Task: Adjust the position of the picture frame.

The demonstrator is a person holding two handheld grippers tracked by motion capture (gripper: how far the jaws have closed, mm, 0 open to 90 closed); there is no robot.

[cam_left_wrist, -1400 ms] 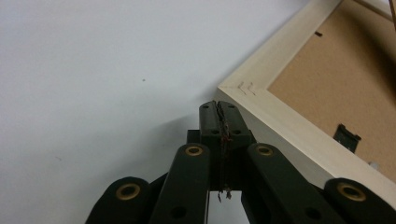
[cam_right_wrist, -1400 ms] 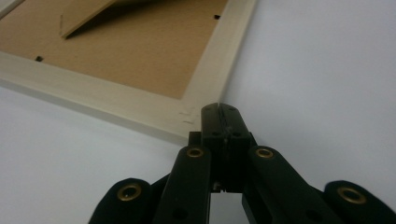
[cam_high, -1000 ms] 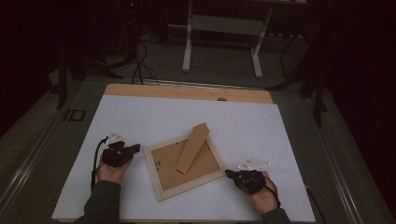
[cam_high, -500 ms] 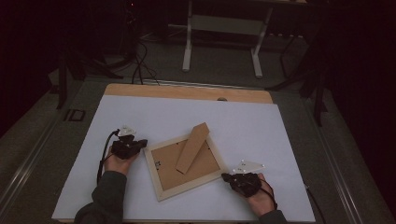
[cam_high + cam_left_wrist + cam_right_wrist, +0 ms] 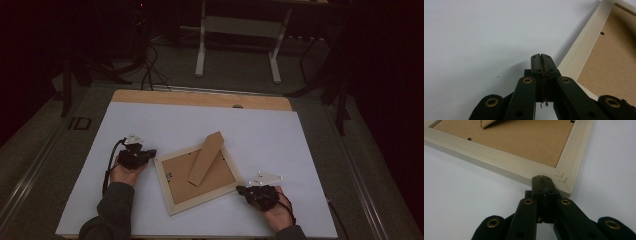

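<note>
The picture frame (image 5: 197,177) lies face down and skewed on the white board (image 5: 300,145), its cardboard stand (image 5: 205,158) folded up from the backing. The left gripper (image 5: 148,153), jaws pressed together and empty, sits just beside the frame's left edge. The right gripper (image 5: 241,190), likewise closed on nothing, has its tips at the frame's near right corner.

High view looks forward and down on the counter (image 5: 150,120); both claw views sit close, sharing the picture frame (image 5: 172,205).

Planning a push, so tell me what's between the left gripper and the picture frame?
Nothing: in the left gripper view, bare white sheet separates the left gripper from the picture frame.
</note>
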